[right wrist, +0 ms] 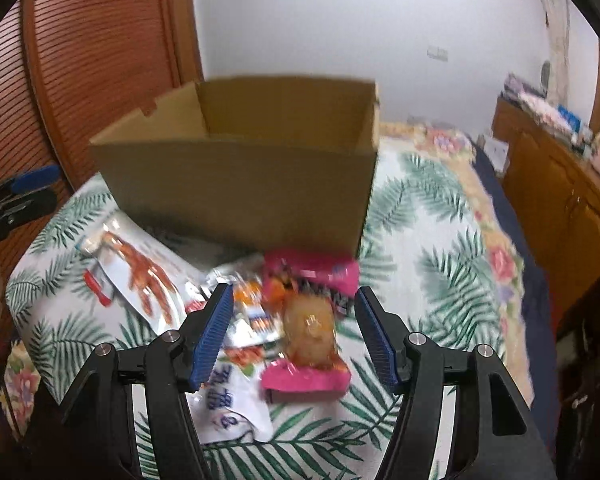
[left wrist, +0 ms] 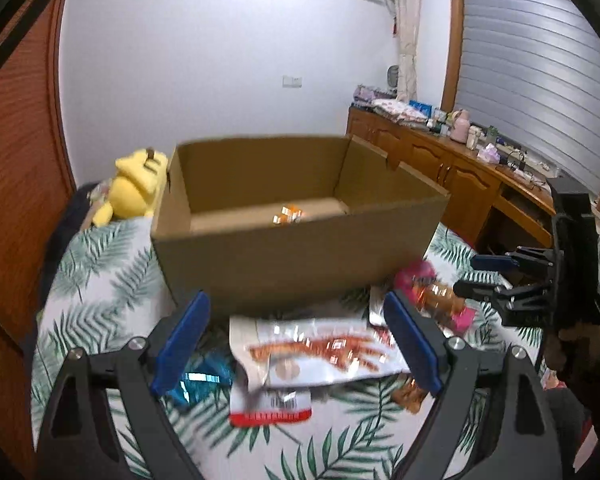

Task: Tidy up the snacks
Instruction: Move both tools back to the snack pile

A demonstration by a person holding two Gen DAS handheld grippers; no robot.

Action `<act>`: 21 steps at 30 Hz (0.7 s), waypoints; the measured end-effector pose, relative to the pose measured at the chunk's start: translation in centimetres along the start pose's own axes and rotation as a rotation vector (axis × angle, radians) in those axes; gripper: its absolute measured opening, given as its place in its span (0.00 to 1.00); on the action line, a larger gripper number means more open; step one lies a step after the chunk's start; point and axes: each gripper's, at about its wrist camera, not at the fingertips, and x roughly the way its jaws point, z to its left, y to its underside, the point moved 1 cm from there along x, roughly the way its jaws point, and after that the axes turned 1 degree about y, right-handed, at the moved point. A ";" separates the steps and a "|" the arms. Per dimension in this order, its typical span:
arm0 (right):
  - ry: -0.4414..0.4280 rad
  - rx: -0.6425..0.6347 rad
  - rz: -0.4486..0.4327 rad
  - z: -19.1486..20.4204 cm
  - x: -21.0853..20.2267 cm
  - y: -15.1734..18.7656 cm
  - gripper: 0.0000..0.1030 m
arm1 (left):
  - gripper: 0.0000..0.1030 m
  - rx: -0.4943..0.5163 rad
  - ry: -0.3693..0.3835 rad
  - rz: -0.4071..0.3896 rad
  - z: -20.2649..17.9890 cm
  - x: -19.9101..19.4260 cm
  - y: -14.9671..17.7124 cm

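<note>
An open cardboard box (left wrist: 300, 248) (right wrist: 240, 176) stands on the leaf-print bed, with one small orange snack (left wrist: 288, 214) on its floor. In front of it lie loose packets: a white bag with a red-orange picture (left wrist: 320, 354) (right wrist: 140, 276), a pink packet (left wrist: 432, 292) (right wrist: 308, 332) and a blue one (left wrist: 200, 380). My left gripper (left wrist: 298, 344) (right wrist: 44, 190) hangs open and wide over the white bag, holding nothing. My right gripper (right wrist: 296, 332) (left wrist: 466, 276) is open above the pink packet, which shows between its fingers without the pads pressing it.
A yellow plush toy (left wrist: 136, 184) sits left of the box. A slatted wooden door (left wrist: 16, 160) runs along the left. A low wooden cabinet (left wrist: 460, 172) with clutter on top lines the right wall. More small packets (right wrist: 252, 316) lie beside the pink one.
</note>
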 end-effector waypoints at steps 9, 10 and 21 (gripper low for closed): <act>-0.020 0.048 0.083 -1.1 3.5 1.2 0.62 | 0.87 -0.026 -0.035 0.057 0.4 1.5 2.8; -0.017 0.045 0.089 -1.0 3.7 1.3 0.62 | 0.87 -0.025 -0.039 0.061 0.4 1.6 2.9; 0.019 0.015 0.150 -0.9 6.0 1.2 0.63 | 0.87 -0.028 -0.055 0.118 1.2 4.1 3.4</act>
